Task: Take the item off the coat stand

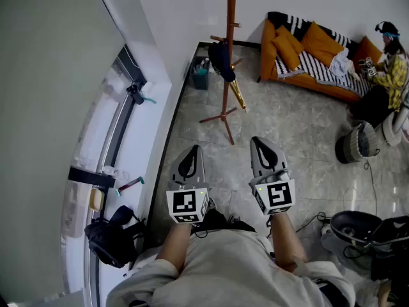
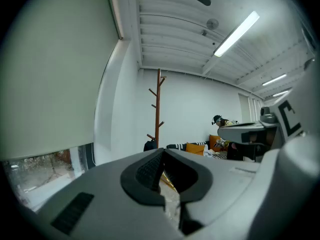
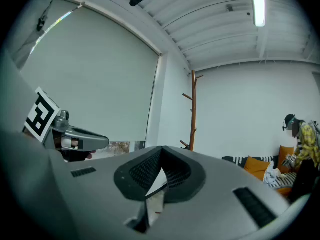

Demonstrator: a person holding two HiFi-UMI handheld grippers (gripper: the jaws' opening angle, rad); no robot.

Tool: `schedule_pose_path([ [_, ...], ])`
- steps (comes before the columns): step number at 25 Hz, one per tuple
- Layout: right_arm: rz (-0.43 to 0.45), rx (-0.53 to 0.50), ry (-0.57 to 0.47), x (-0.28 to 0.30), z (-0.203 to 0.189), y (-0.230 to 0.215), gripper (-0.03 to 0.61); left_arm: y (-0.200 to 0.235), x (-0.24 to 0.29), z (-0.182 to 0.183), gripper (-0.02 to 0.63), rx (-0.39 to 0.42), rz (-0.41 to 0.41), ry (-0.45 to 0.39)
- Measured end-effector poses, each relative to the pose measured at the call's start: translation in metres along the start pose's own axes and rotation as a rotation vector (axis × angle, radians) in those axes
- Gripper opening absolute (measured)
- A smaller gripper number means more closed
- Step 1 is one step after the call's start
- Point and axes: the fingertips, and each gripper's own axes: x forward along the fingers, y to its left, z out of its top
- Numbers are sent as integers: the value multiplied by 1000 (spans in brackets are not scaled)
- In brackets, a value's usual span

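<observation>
- Nearest the lens, at the bottom of the head view, is the wearer's pale shirt (image 1: 223, 267), with both forearms reaching up the frame from it.
- The left tongs (image 1: 194, 148) are closed with nothing between them. Their own view shows the dark pads meeting at the tip.
- The right tongs (image 1: 255, 139) are likewise pressed together and empty. They are held level beside the left pair, with a gap between the two.
- The coat stand (image 1: 229, 50) stands on the floor (image 1: 287, 126), above the tongs in the head view. Its feet sit roughly between the lines of the two tips and well apart from both.
- The dark item (image 1: 220, 59) hangs from a low peg on the left side of the pole, in the upper middle of the frame.
- A gold piece (image 1: 238, 94) slants from under the item toward the lower right. Whether it belongs to the item I cannot tell.
- The pole's long axis is upright, and the item droops down alongside it.
- In the left gripper view the stand rises almost straight above the closed tips, with the item low on the pole's left. In the right gripper view the stand sits to the right of the tips.
- Neither pair looks clearly nearer.
- The left tongs seem to have the straighter line, since the item hangs on their side of the pole.
- Either pair would probably need to travel far up the frame and open before it could take hold.
</observation>
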Motion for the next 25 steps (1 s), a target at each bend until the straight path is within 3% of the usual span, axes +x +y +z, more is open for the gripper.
schedule_pose_path([
  [12,26,-63,55,62,-2,40,6,66,17,-13,11,-54,-27,1],
  [25,52,-44,94,135,-20,61,6,136,50,-38,11,-93,-4,53],
])
